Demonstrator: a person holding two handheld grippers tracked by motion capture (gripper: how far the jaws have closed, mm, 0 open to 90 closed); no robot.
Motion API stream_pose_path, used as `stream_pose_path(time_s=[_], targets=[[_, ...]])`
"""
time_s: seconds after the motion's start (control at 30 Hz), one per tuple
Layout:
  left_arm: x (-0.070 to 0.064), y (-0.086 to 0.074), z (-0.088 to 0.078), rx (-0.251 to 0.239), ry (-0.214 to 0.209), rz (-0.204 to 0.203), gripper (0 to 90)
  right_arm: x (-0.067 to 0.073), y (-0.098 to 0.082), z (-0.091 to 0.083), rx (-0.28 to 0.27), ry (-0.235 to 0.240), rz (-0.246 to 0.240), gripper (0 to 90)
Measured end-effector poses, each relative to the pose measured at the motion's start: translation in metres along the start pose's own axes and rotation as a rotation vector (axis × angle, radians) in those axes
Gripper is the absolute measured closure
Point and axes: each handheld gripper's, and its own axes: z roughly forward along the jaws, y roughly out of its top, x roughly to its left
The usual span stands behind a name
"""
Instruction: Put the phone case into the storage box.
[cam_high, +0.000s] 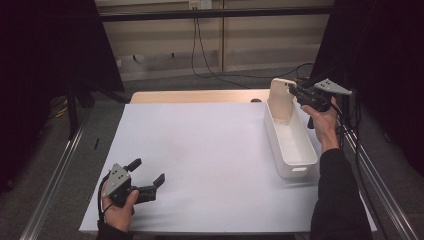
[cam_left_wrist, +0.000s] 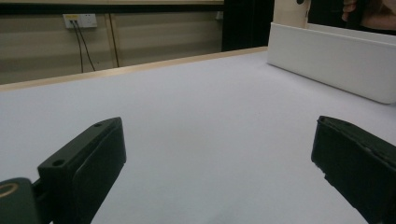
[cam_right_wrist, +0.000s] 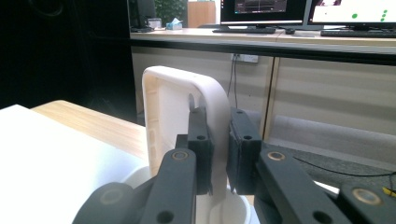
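Near the bench's (cam_high: 210, 150) front edge, the left gripper (cam_high: 148, 172) rests with jaws wide and empty. Farther off, the right gripper (cam_high: 294, 92) clamps a cream lid (cam_high: 281, 97), seemingly upright at the white bin's (cam_high: 295, 167) far end.

No readable text, label, brand, number or sign anywhere. Two monitors (cam_right_wrist: 308, 10) far off in the right gripper view, lit with lines and green dots too small and blurred to read. Nothing printed on the white bin (cam_high: 291, 140), on the white lid (cam_right_wrist: 187, 121) or on the white table cover (cam_high: 200, 160).
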Motion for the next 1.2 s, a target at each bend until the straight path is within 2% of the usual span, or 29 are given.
stream_pose_path(time_s=[0.2, 0.3, 0.4, 0.57, 0.83, 0.97, 1.2], targets=[[0.001, 0.0, 0.001, 0.003, -0.003, 0.01, 3.0, 0.002, -0.004, 0.003, 0.016, 0.002, -0.006, 81.2], [0.001, 0.0, 0.001, 0.001, 0.0, 0.002, 3.2, 0.0, -0.005, 0.005, 0.014, -0.006, -0.009, 80.9], [0.001, 0.0, 0.001, 0.004, 0.004, 0.009, 3.2, 0.0, -0.005, 0.006, 0.021, -0.021, 0.001, 79.8], [0.001, -0.001, 0.002, 0.008, 0.002, 0.007, 3.4, -0.003, -0.003, 0.009, 0.048, -0.047, -0.013, 78.0], [0.001, -0.001, 0.002, 0.008, 0.002, 0.012, 3.5, -0.004, -0.006, 0.015, 0.053, -0.095, -0.008, 72.8], [0.001, 0.0, 0.004, 0.016, -0.002, 0.023, 3.6, -0.004, -0.007, 0.018, 0.045, -0.105, 0.013, 70.6], [0.002, -0.001, 0.004, 0.013, 0.001, 0.018, 3.6, -0.006, -0.01, 0.021, 0.054, -0.128, 0.019, 68.7]])
